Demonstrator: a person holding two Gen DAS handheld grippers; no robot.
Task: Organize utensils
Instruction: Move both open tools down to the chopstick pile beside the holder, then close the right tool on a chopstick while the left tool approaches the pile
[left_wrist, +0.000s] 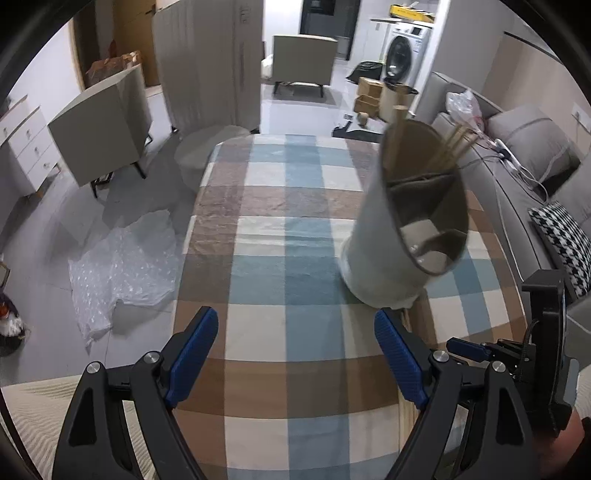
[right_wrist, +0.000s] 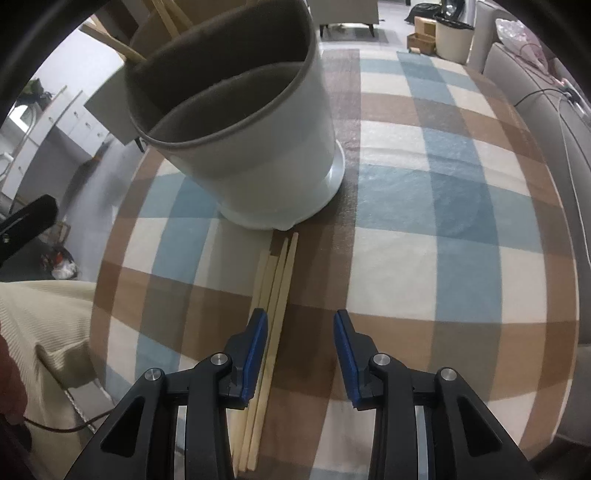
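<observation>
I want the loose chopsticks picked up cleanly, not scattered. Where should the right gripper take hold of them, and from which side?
Grip the loose chopsticks around mid-length, coming from above with the right gripper straddling the bundle across its width. They lie flat and side by side on the checked tablecloth, pointing at the white utensil holder, so probably only a crosswise pinch gathers them. The open jaws sit slightly right, so shift left first.

The left tongs (left_wrist: 295, 363) hung wide open, gripping nothing. The right tongs (right_wrist: 300, 354) were also open and empty, held low, pointing forward, their blue pads (right_wrist: 255, 356) parted.
</observation>
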